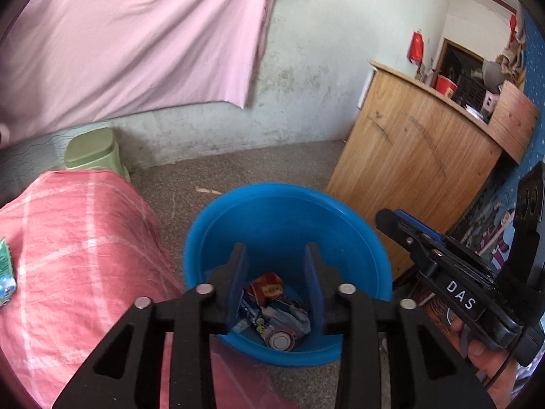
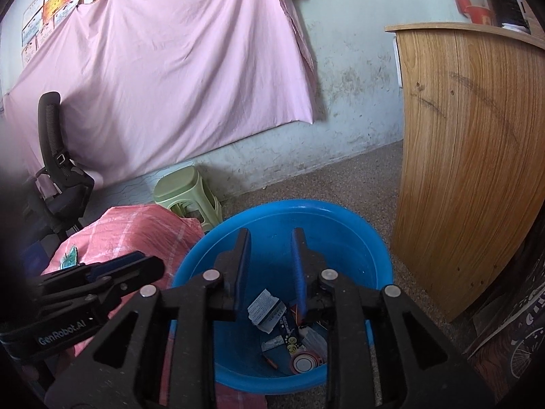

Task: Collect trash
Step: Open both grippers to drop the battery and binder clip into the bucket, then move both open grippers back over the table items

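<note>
Both tongs, left (image 1: 276, 252) and right (image 2: 270, 238), tilt downward side by side, jaws parted, empty.

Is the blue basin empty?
No, the blue basin holds wrappers and paper scraps lying on its bottom.

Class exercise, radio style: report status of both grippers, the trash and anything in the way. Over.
Left gripper and right gripper open, empty, over blue basin. Trash in basin. Nothing in the way.
</note>
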`<state>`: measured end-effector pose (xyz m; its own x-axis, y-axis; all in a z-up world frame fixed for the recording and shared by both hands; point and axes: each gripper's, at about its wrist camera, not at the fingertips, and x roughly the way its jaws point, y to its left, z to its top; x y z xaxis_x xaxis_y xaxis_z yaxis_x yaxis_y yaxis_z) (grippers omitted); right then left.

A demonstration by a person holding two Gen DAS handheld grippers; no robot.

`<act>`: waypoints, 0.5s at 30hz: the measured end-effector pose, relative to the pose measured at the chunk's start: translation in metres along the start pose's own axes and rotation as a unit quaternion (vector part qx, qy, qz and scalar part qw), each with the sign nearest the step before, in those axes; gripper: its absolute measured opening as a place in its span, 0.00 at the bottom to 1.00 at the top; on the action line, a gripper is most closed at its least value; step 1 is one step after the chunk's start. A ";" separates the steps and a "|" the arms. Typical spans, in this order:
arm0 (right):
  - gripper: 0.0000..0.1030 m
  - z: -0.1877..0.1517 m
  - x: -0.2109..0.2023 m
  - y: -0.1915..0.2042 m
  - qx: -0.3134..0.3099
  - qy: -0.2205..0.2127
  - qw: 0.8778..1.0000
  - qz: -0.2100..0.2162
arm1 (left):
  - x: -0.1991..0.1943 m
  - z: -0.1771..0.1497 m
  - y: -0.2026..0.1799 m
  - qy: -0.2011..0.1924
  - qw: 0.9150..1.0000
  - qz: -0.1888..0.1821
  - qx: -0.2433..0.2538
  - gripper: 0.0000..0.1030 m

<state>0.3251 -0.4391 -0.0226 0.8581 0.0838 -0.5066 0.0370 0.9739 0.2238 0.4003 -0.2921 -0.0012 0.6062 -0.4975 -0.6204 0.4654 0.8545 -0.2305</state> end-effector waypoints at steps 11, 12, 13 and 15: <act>0.62 0.012 -0.017 0.024 -0.010 -0.043 0.999 0.013 | -0.050 0.004 0.032 -0.065 0.996 0.053 -0.017 0.35; 0.65 0.013 -0.018 0.027 -0.012 -0.047 0.999 0.016 | -0.058 0.003 0.037 -0.076 0.995 0.062 -0.020 0.38; 0.68 0.014 -0.020 0.031 -0.014 -0.052 0.998 0.020 | -0.064 0.002 0.041 -0.084 0.994 0.069 -0.022 0.39; 0.74 0.015 -0.023 0.040 -0.021 -0.062 0.997 0.028 | -0.076 0.000 0.050 -0.100 0.991 0.082 -0.029 0.45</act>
<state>0.3142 -0.4048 0.0108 0.9152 0.1133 -0.3869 -0.0311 0.9767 0.2124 0.3779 -0.2112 0.0346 0.7886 -0.3660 -0.4942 0.3154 0.9306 -0.1859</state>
